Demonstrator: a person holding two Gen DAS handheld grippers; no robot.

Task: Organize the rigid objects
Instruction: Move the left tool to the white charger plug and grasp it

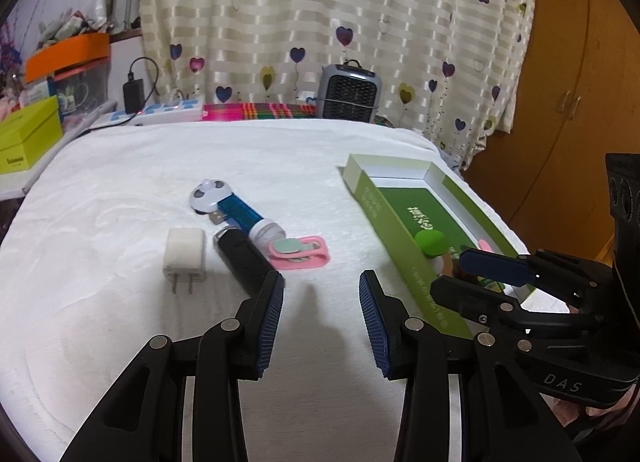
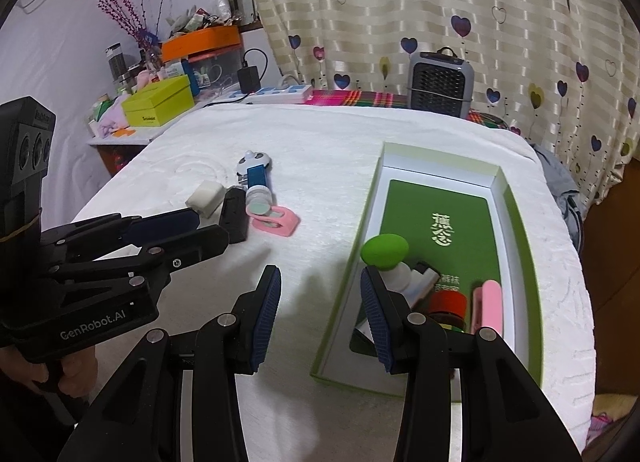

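The left gripper [image 1: 322,322] hangs over the white cloth [image 1: 120,190] with its jaws standing apart and nothing between them; its left pad sits just beside the near end of the black stick [image 1: 242,262]. The right gripper [image 2: 320,320] is likewise parted and empty, its right pad over the near corner of the green box [image 2: 520,230].

Still loose on the cloth, in 1 tight cluster, lie the black stick, a white plug [image 1: 185,256], a blue tube [image 1: 240,214] with a panda-faced piece [image 1: 208,194] at its far end, and a pink clip [image 1: 304,256]. The tube's white cap touches the clip and the stick lies close alongside.

All look small, light and stiff, so a modest squeeze should do. The stick is smooth plastic and could slip; I would take it across its narrow sides near the middle. The plug is blocky, best pinched on its 2 flat faces, clear of the 2 prongs. The tube is round and may roll.

Already in the box are a green-capped piece [image 2: 384,248], a red item [image 2: 448,302] and a pink one [image 2: 490,302].
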